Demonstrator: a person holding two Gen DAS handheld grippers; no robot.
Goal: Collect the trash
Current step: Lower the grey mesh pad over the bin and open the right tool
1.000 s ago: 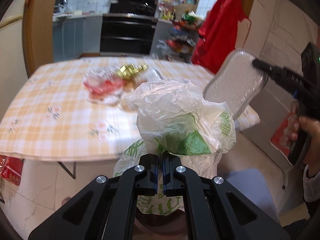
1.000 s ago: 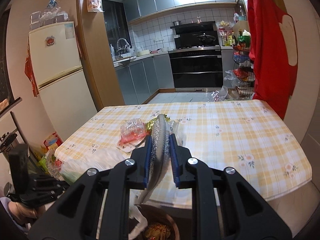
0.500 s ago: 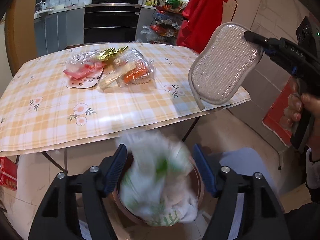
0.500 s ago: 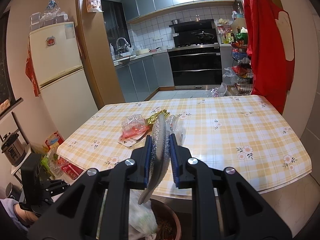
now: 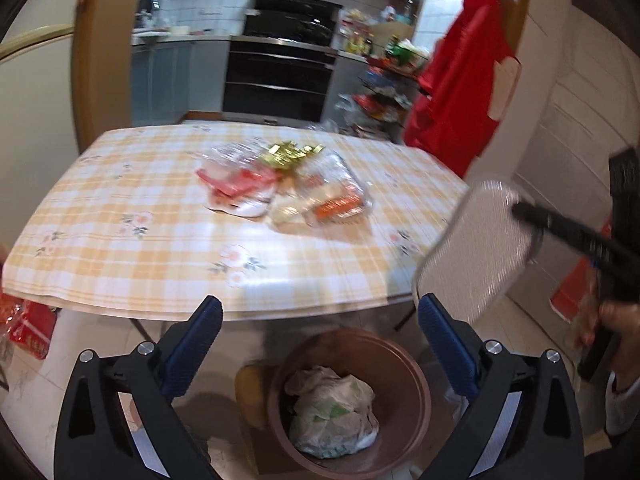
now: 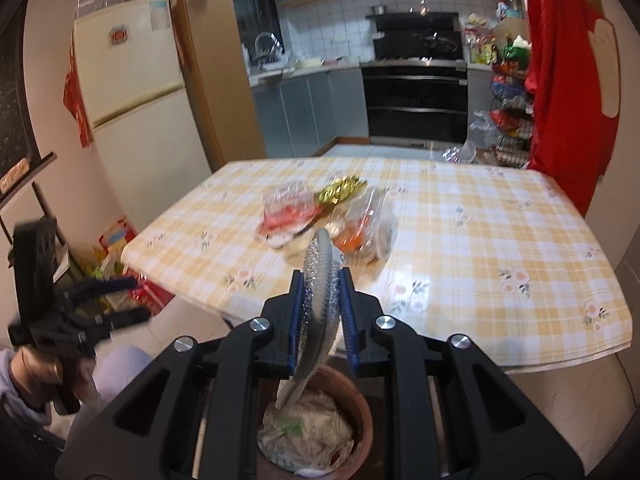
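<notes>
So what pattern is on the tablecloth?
Yellow-and-white checked tablecloth with small flower sprigs, clearest in the right wrist view.

checked table (image 5: pixel 120 240) bears clear wrappers (image 5: pixel 320 196) and gold foil (image 5: pixel 290 153).

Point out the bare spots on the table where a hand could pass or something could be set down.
The table is bare along its near edge above the brown bin and on the side toward the red cloth. The middle is crowded: the red wrapper, gold foil and clear packet lie bunched together.
</notes>
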